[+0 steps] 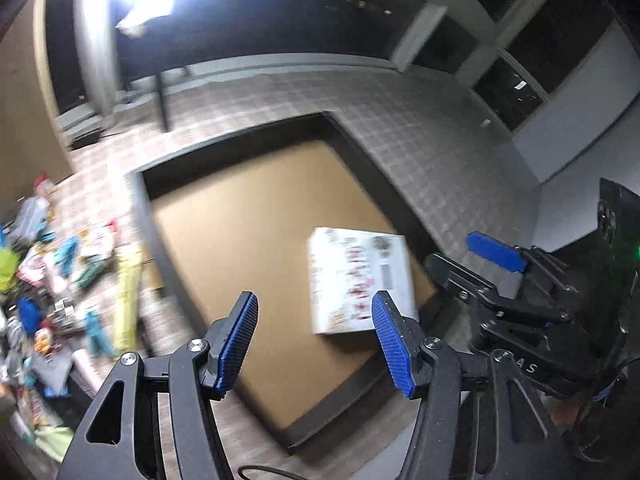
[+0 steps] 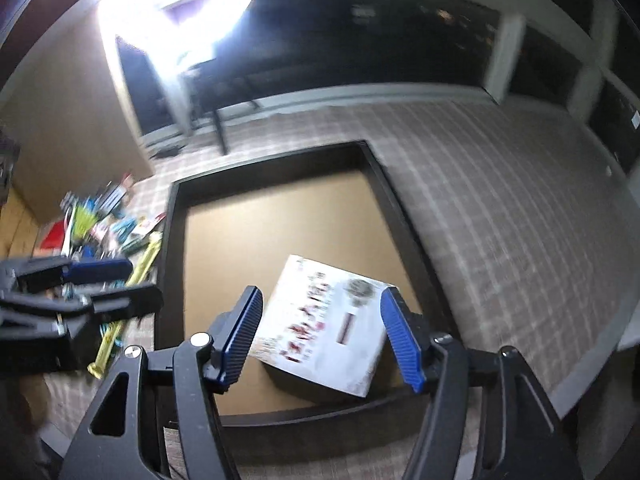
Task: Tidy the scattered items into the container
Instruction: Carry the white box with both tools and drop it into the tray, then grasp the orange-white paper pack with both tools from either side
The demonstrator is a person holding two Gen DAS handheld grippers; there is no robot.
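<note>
i have both tools over the container, a shallow dark-walled tray with a bare brown floor, sitting on a checked carpet. inside it, toward its near right corner, lies a white box printed in red with a grey round picture; the print is too blurred for me to read. the only letters i can make out are "as" on the right gripper's black body.

my left gripper hangs above the container's near edge, its blue pads spread wide with nothing between them. my right gripper is likewise spread wide and empty above the white box, not touching it.

left of the container, the scattered items sit heaped on the carpet, a long yellow packet just beside the wall. a black stand leg rises beyond the container's far side.
</note>
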